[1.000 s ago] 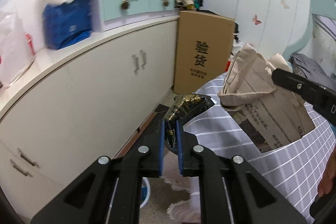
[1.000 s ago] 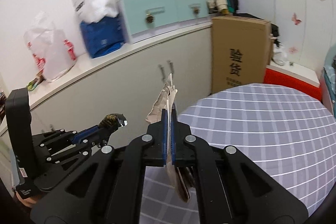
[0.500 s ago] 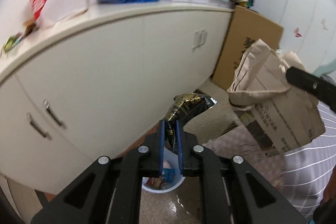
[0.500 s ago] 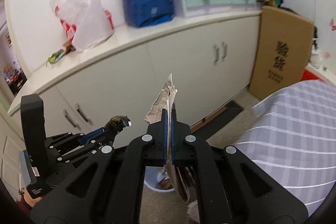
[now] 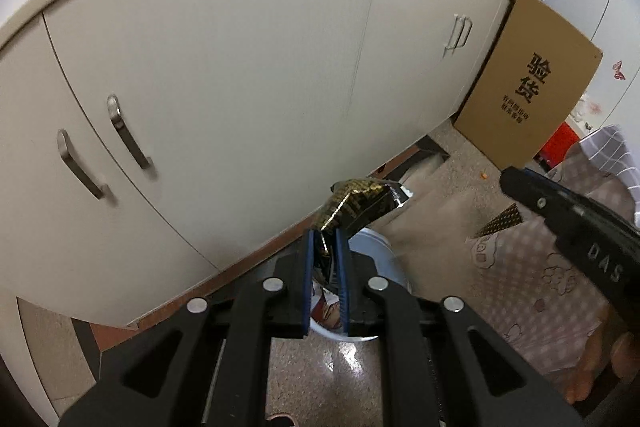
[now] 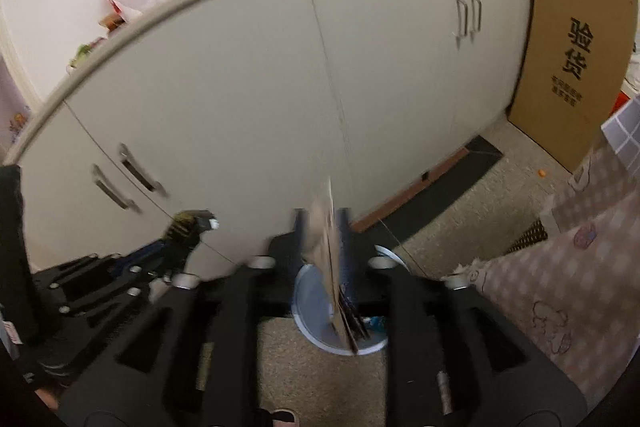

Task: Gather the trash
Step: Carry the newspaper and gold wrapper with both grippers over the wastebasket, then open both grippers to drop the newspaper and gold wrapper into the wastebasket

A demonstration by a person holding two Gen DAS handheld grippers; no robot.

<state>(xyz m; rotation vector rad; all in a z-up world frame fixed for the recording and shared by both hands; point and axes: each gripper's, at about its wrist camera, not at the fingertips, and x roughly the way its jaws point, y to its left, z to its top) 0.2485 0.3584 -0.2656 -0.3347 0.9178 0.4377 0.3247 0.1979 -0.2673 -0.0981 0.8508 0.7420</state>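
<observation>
My left gripper is shut on a black and gold snack wrapper, held just above a white bin on the floor by the cabinet. In the right wrist view my right gripper hangs over the same bin, its jaws opening. A flat brown paper bag stands edge-on between the parted pads, its lower end reaching down over the bin. The left gripper with the wrapper shows at left. In the left wrist view one black finger of the right gripper shows, and the bag is out of sight.
A long white cabinet runs behind the bin, and a tall cardboard box leans at its far end. A pink patterned rug lies right of the bin, with a checked tablecloth above it. A slipper toe shows below.
Both grippers have swung away from the table and dropped toward the floor bin. The right jaws, pinched on the paper bag before, have parted. The left still grips the wrapper.
</observation>
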